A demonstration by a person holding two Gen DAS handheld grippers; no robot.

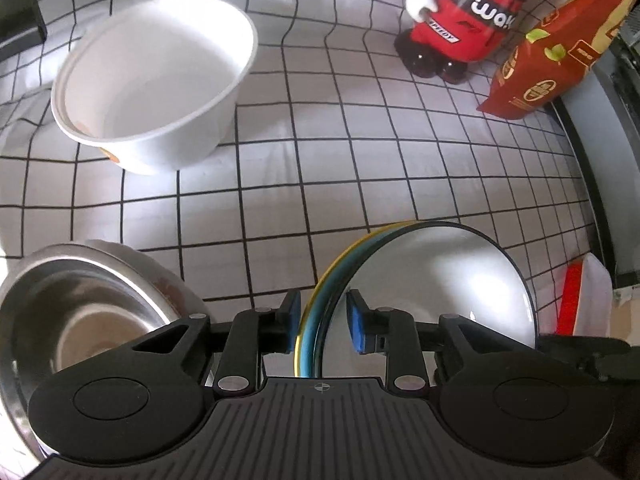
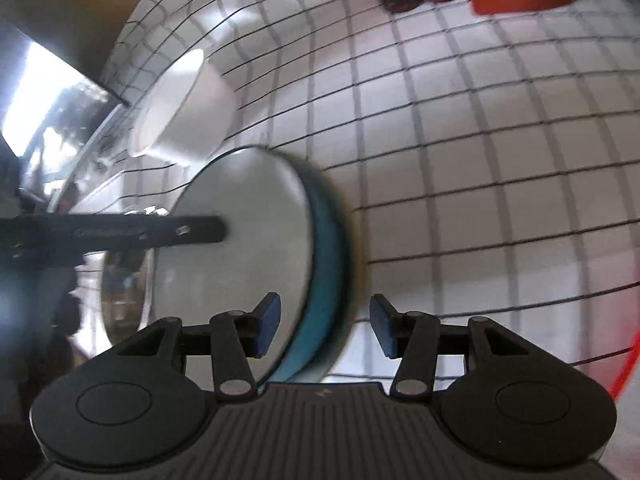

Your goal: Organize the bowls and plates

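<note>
White bowl (image 1: 154, 80), black-grid white tablecloth (image 1: 360, 160), teal-yellow rimmed plates (image 1: 320, 308), blue-padded tongs (image 1: 323, 320)

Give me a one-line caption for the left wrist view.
Left gripper straddles the rim of stacked plates on a grid tablecloth, between a steel bowl and a white bowl.

a white cloth with a black grid (image 1: 320, 152) covers the bench. at its far right a red and white toy robot figure (image 1: 468, 16) stands upright, just beside a leaning red gift bag (image 1: 560, 52) with gold emblems.
</note>
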